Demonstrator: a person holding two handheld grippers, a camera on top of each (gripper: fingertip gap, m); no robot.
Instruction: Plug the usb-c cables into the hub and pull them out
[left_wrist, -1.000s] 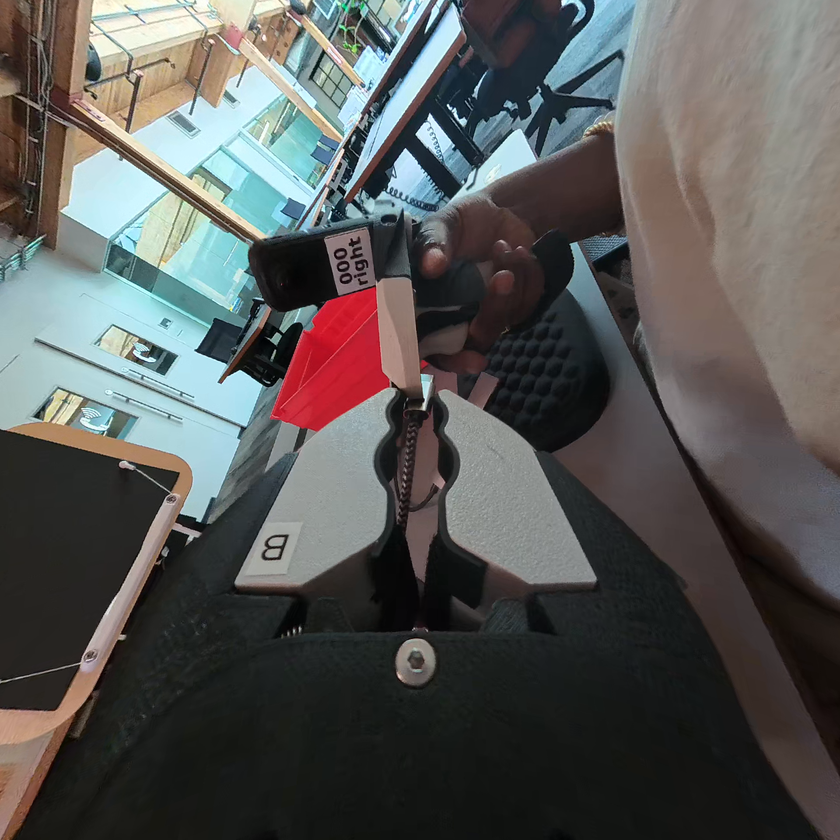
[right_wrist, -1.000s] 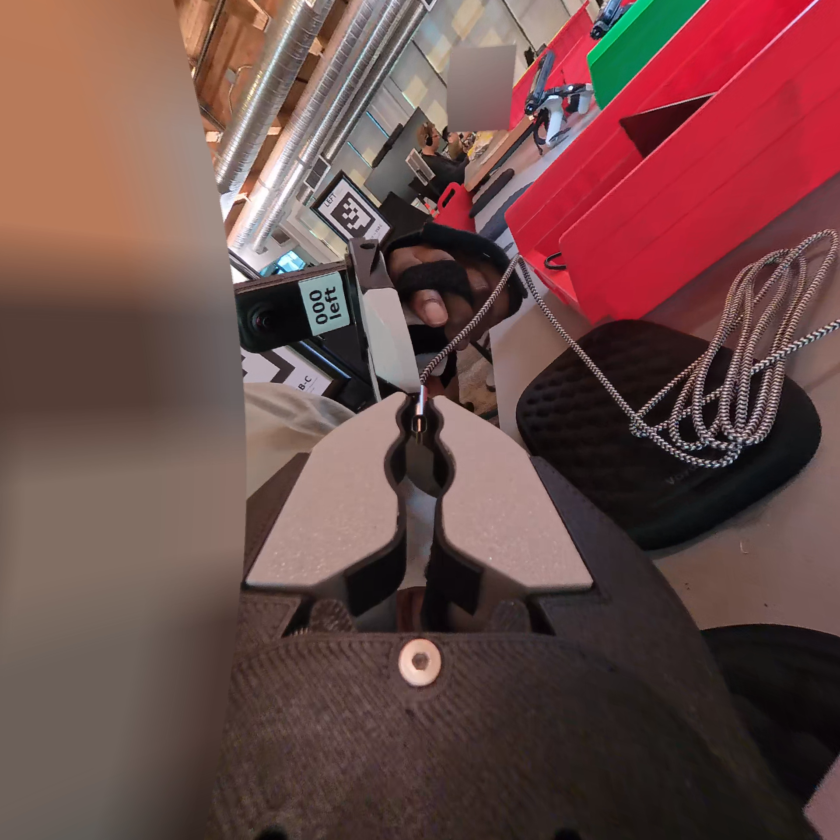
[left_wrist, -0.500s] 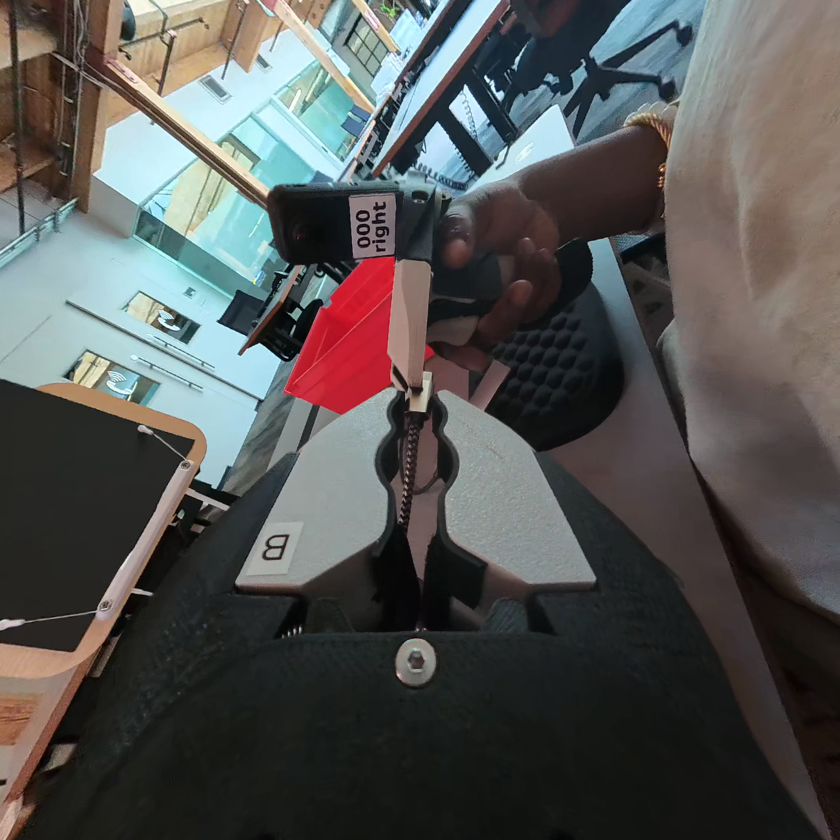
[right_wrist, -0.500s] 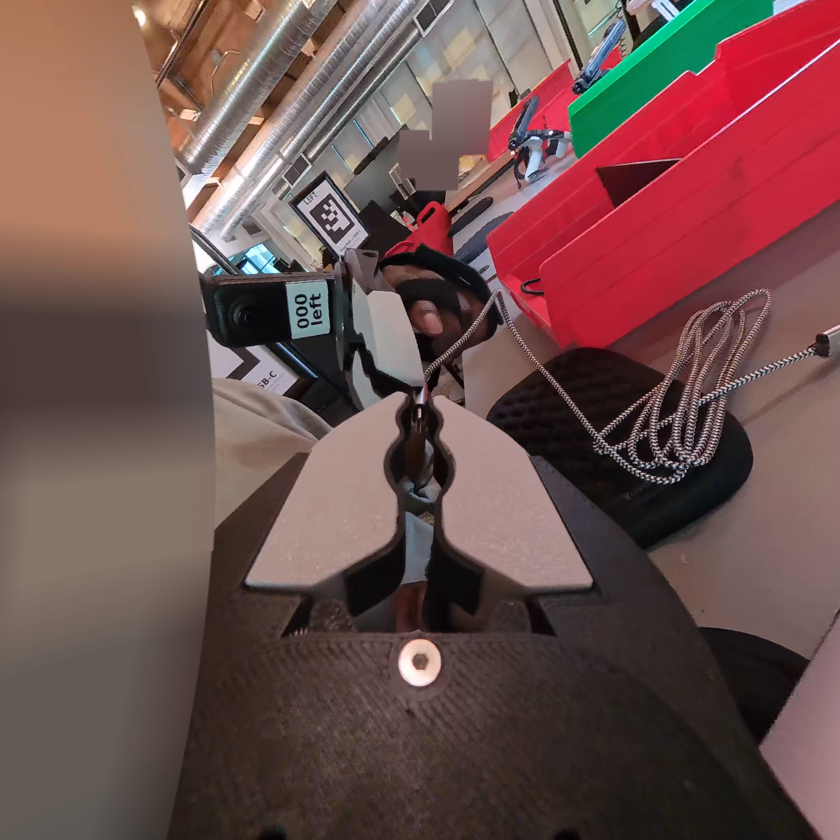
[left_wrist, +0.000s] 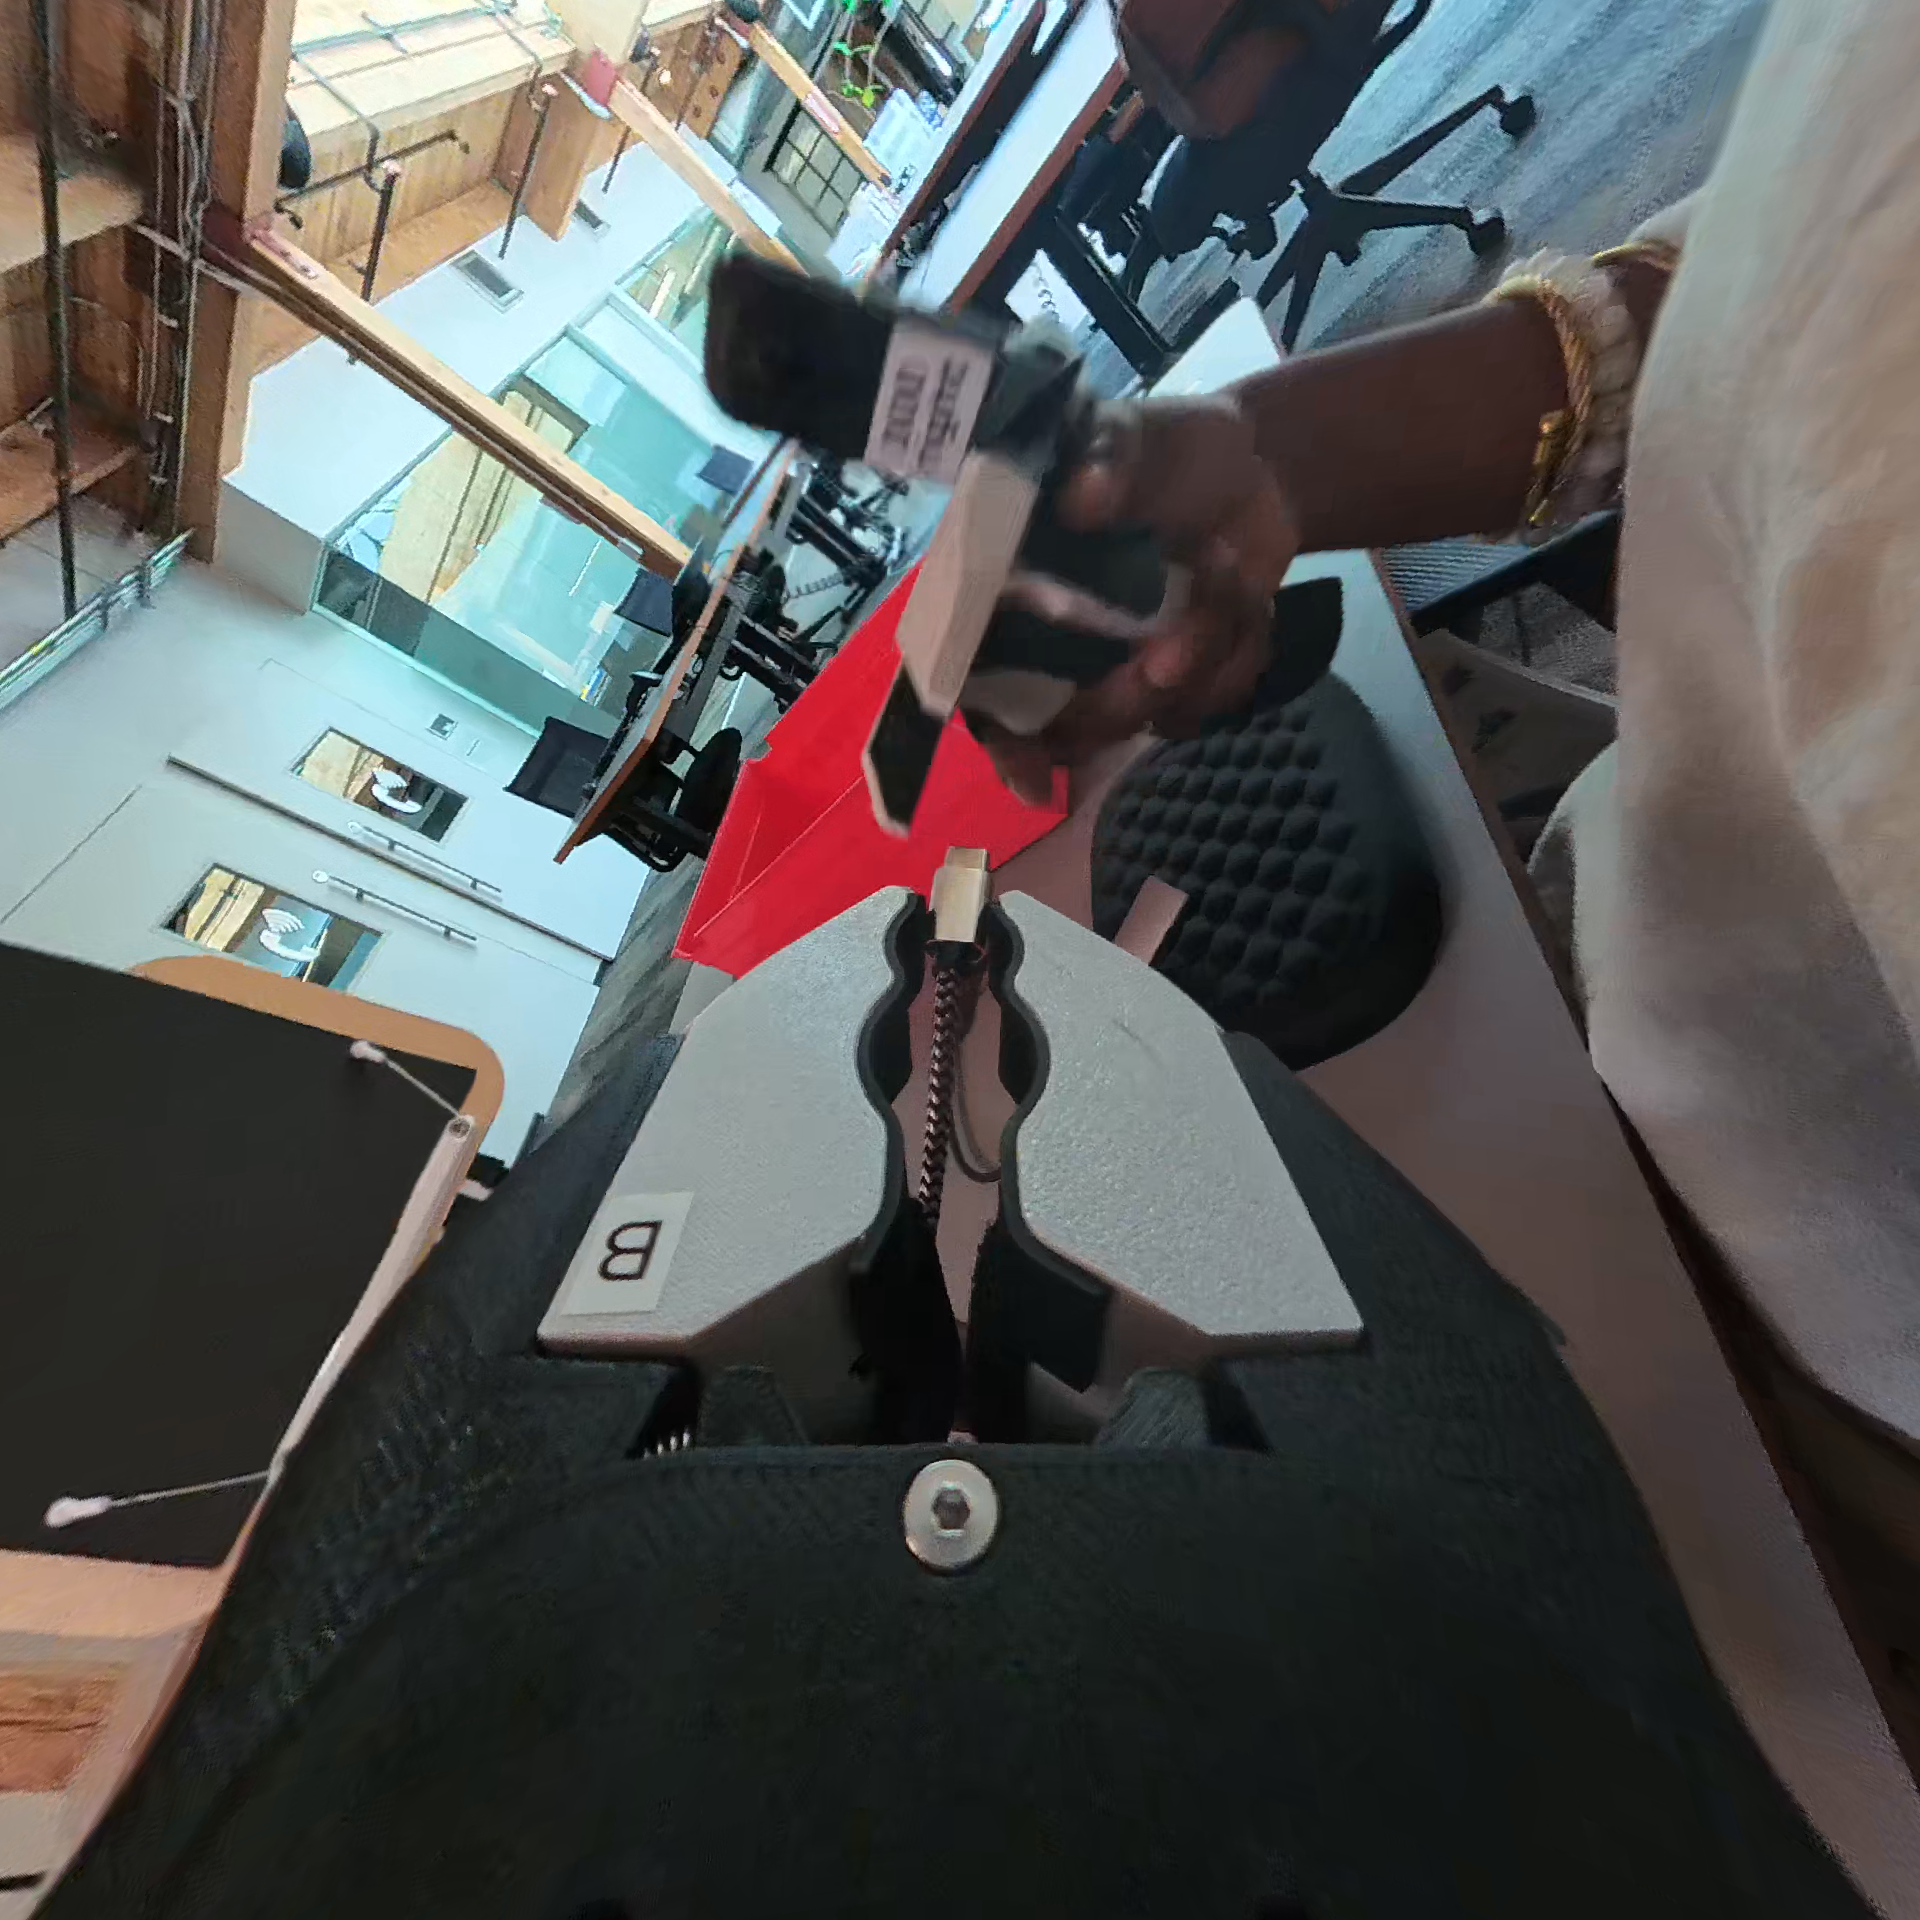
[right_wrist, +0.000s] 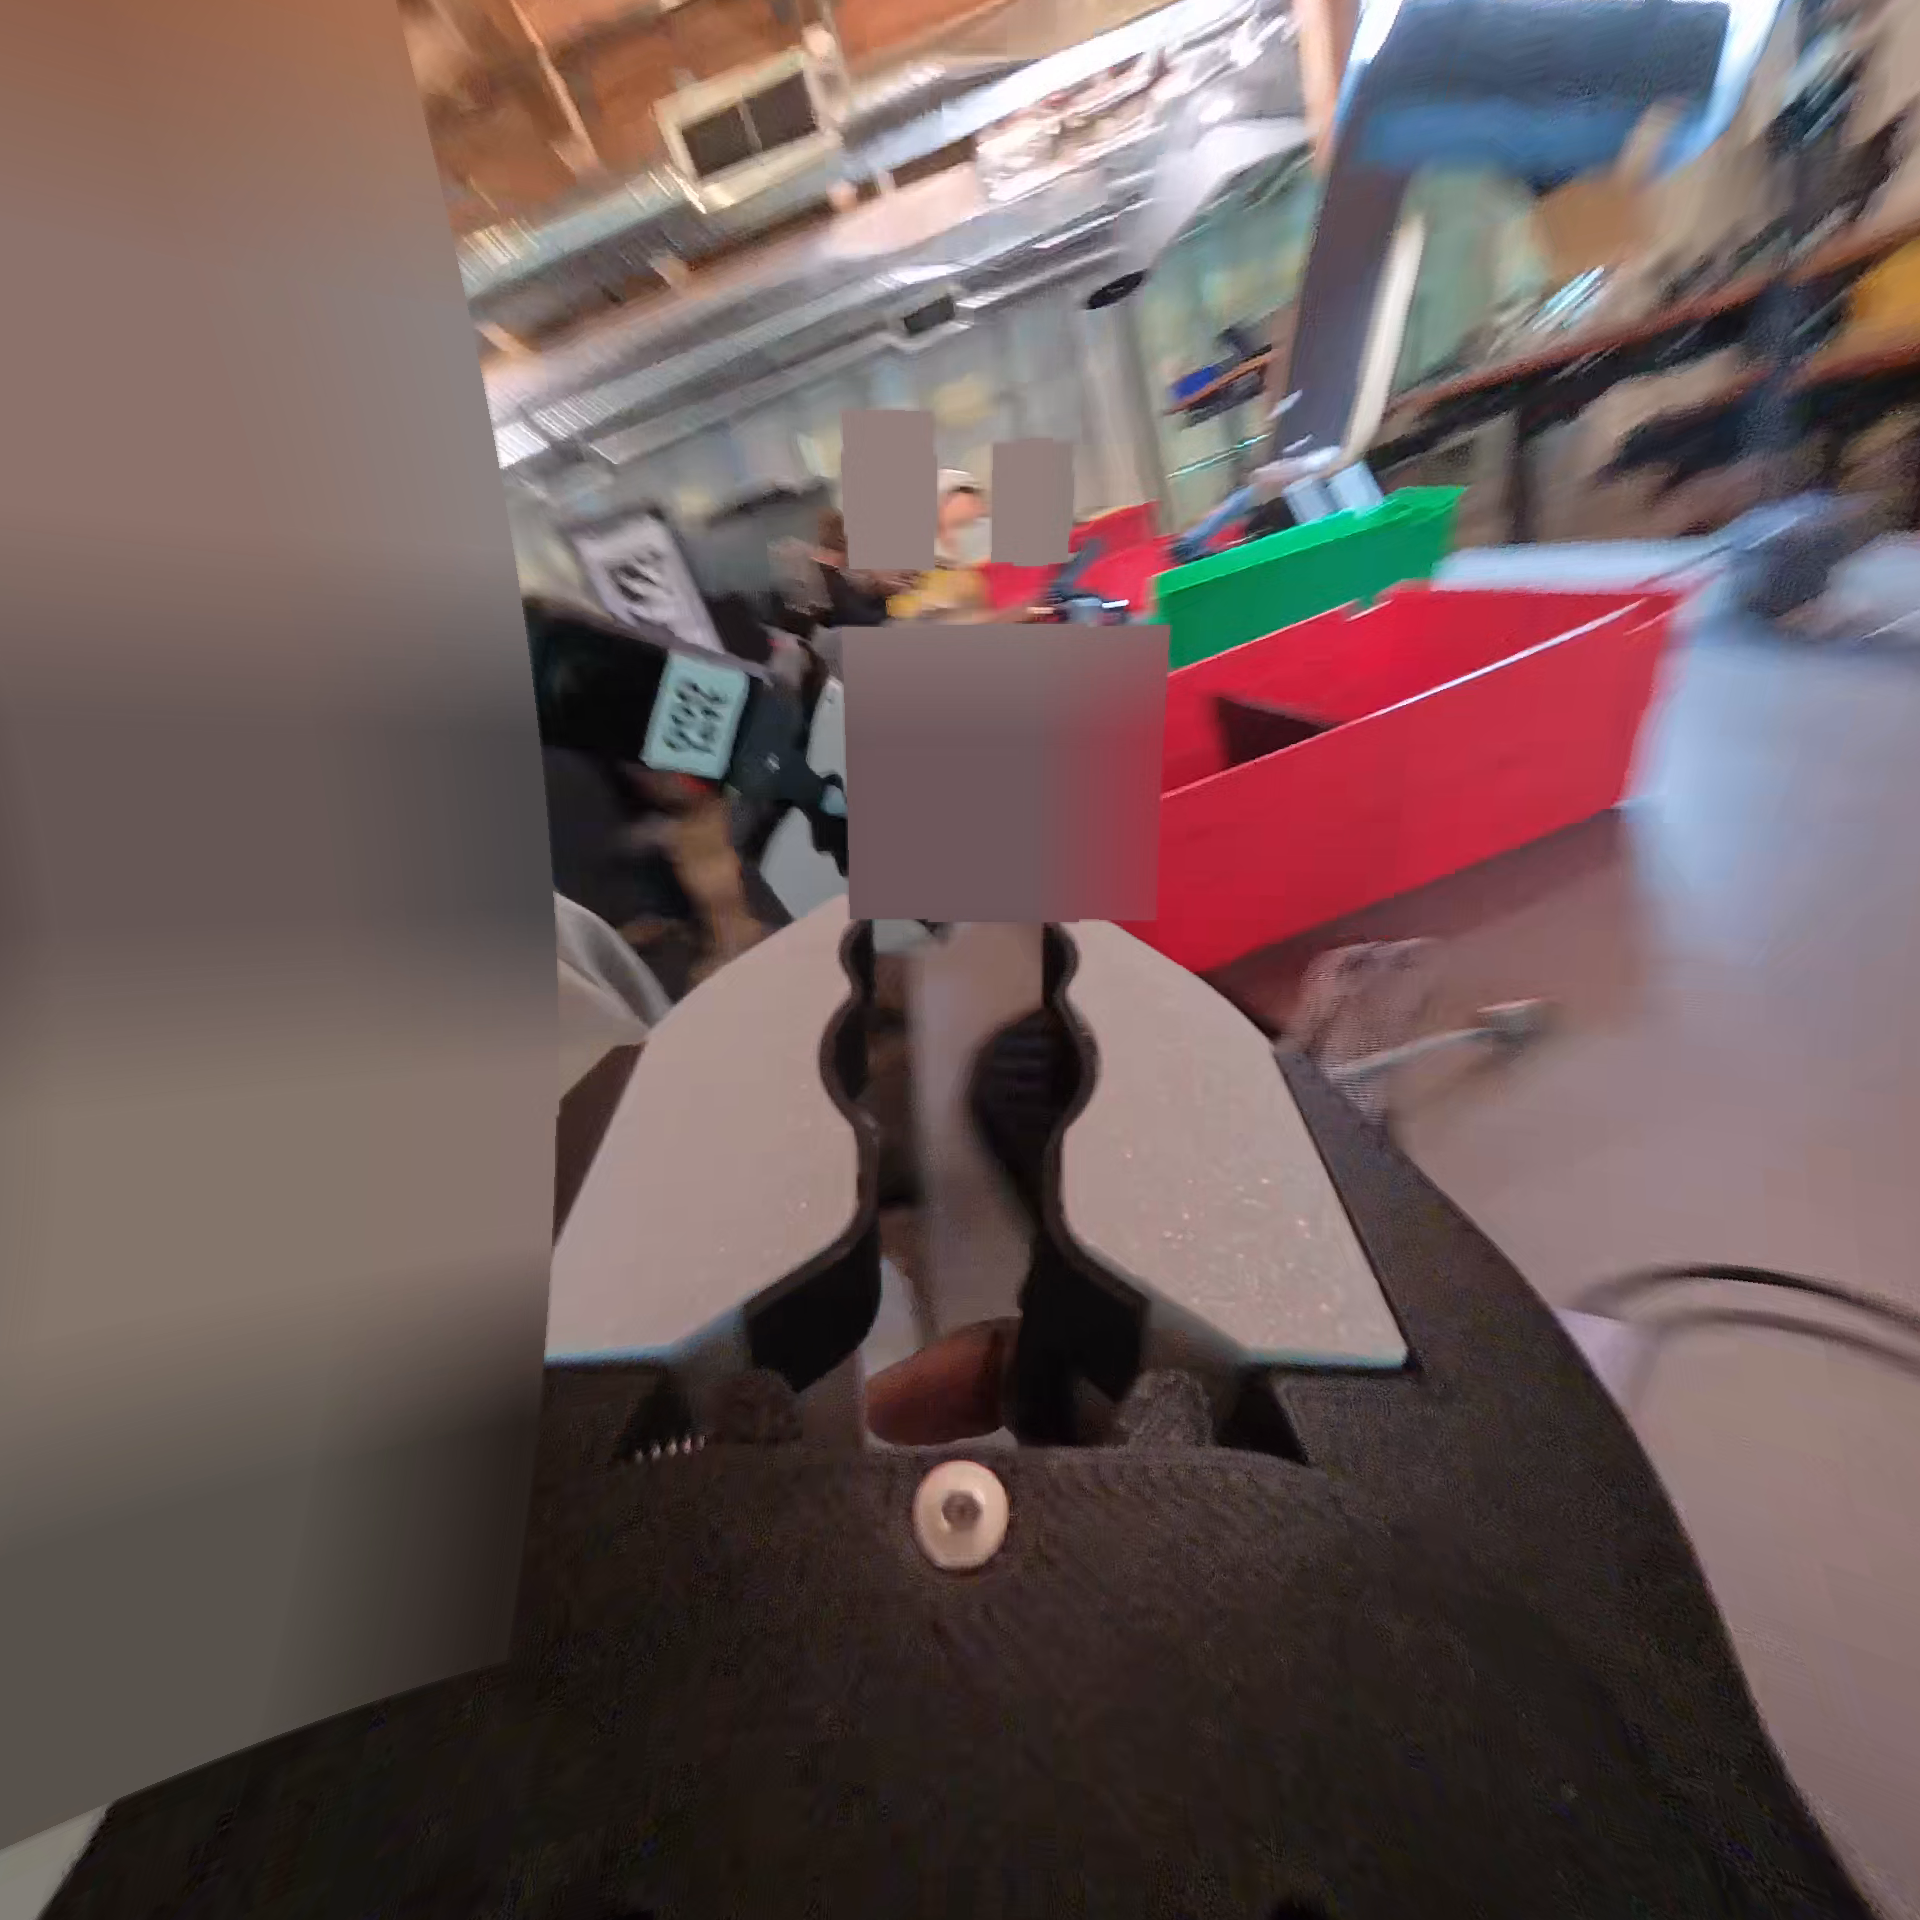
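A pale smooth table (left_wrist: 1475, 1143) carried a red plastic bin (left_wrist: 831, 831), angular and open-topped, its contents out of sight, beside a black dimpled pad (left_wrist: 1268, 862). The left gripper (left_wrist: 954, 914), grey grainy fingers on a black ribbed body, was clamped narrow on the usb-c cable (left_wrist: 940, 1049), braided black-and-white, its silver plug poking past the tips. The right gripper (right_wrist: 956, 940) stood parted, nothing visibly gripped; it was motion-blurred. A mosaic patch covered its tips. The hub could not be made out.

Cable plug (left_wrist: 958, 894) betw left gripper (left_wrist: 951, 925) fingers; bin (left_wrist: 831, 831) behind, cushion (left_wrist: 1268, 862) right.
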